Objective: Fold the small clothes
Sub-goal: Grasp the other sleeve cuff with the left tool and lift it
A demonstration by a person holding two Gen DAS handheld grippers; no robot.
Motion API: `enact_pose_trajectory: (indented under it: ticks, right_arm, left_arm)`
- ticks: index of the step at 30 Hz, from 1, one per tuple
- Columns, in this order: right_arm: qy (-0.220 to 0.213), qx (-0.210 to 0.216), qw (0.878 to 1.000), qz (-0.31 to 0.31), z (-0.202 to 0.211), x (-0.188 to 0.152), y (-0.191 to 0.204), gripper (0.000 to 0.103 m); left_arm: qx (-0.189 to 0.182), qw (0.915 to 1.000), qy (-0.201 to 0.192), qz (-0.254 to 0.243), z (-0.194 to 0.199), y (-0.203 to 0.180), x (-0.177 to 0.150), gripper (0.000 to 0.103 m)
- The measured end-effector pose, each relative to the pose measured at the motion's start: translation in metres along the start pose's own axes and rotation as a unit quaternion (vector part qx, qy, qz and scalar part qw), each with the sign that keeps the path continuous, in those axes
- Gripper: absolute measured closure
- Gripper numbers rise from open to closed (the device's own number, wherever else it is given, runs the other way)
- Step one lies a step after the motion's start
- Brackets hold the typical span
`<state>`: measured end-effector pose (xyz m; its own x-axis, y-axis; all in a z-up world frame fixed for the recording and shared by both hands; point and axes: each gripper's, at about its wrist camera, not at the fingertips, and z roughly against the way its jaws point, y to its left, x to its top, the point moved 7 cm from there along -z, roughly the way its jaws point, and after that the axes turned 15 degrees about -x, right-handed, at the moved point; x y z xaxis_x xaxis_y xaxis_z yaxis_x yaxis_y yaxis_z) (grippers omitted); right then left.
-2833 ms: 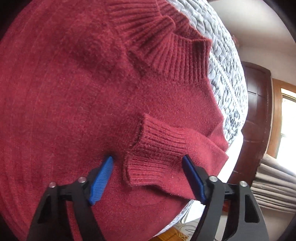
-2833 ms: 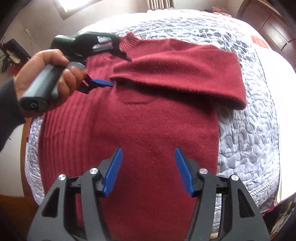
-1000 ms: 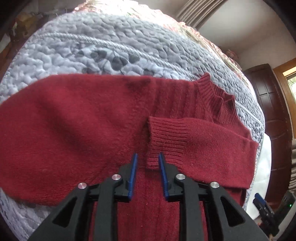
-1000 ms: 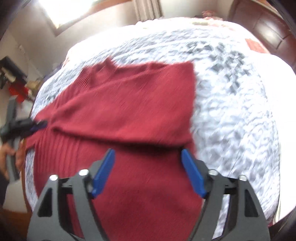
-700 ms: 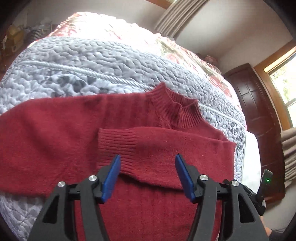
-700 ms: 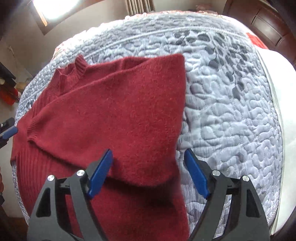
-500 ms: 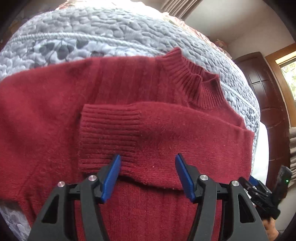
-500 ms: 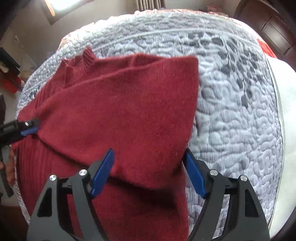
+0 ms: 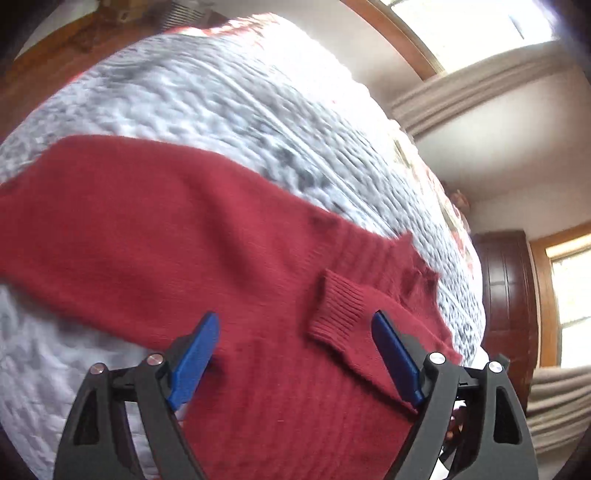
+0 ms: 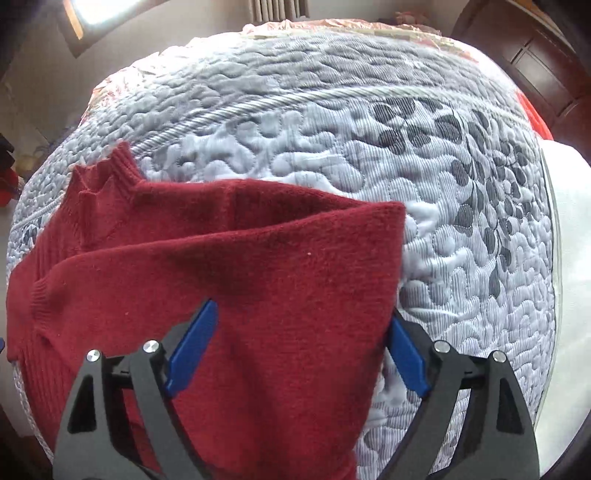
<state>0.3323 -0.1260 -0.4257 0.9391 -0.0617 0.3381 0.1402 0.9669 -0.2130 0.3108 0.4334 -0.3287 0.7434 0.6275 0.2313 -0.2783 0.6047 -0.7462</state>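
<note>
The dark red knitted sweater [image 9: 229,258] lies flat on the grey quilted bed cover [image 10: 443,206]; one sleeve is folded across it. Left tool [image 9: 295,363] and right tool [image 10: 297,349] both gape wide, empty; bare quilt surrounds the sweater's edges.

Daylight fills the room. In the left wrist view a wood-framed window [image 9: 480,33] at top right is blown out to white, and glare washes the far edge of the grey-white quilted bed cover [image 9: 221,92], which is smeared by motion blur. The right wrist view is sharp, its quilting crisp, with a soft shadow under the dark red knitted sweater [image 10: 258,295] fold. Both views bulge fisheye-round, with dark corners.
</note>
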Motion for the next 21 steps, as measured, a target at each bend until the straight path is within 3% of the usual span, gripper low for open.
enact_pose_trajectory:
  ticks: [2, 4, 6, 8, 11, 12, 15, 18, 19, 21]
  right_arm:
    - [-0.01, 0.01, 1.0, 0.007, 0.019, -0.007, 0.01, 0.016]
    - [-0.016, 0.025, 0.999, 0.015, 0.039, -0.019, 0.024, 0.016]
    - [-0.017, 0.041, 0.999, 0.028, 0.055, -0.026, 0.047, 0.016]
    - [-0.011, 0.058, 0.998, 0.038, 0.071, -0.036, 0.069, 0.016]
    - [0.002, 0.081, 0.995, 0.058, 0.089, -0.052, 0.113, 0.016]
    - [0.002, 0.085, 0.994, 0.067, 0.095, -0.055, 0.125, 0.016]
    - [-0.003, 0.09, 0.992, 0.092, 0.105, -0.06, 0.155, 0.016]
    - [-0.007, 0.093, 0.99, 0.104, 0.111, -0.064, 0.164, 0.016]
    - [-0.006, 0.094, 0.99, 0.105, 0.112, -0.066, 0.165, 0.016]
    - [-0.002, 0.094, 0.99, 0.107, 0.112, -0.068, 0.168, 0.016]
  left_arm:
    - [0.024, 0.997, -0.055, 0.047, 0.05, 0.054, 0.016, 0.018]
    - [0.047, 0.986, -0.115, 0.111, 0.098, 0.115, 0.029, 0.018]
    - [0.057, 0.9645, -0.176, 0.189, 0.143, 0.181, 0.038, 0.018]
    - [0.043, 0.9345, -0.226, 0.271, 0.175, 0.239, 0.04, 0.018]
    - [0.009, 0.8977, -0.257, 0.358, 0.187, 0.298, 0.042, 0.018]
    - [-0.001, 0.8916, -0.261, 0.37, 0.186, 0.308, 0.043, 0.018]
    - [-0.019, 0.8861, -0.259, 0.384, 0.174, 0.328, 0.05, 0.017]
    - [0.0, 0.8804, -0.25, 0.403, 0.163, 0.345, 0.053, 0.016]
    - [0.006, 0.8772, -0.254, 0.407, 0.163, 0.349, 0.054, 0.019]
    - [0.014, 0.875, -0.274, 0.399, 0.171, 0.352, 0.059, 0.04]
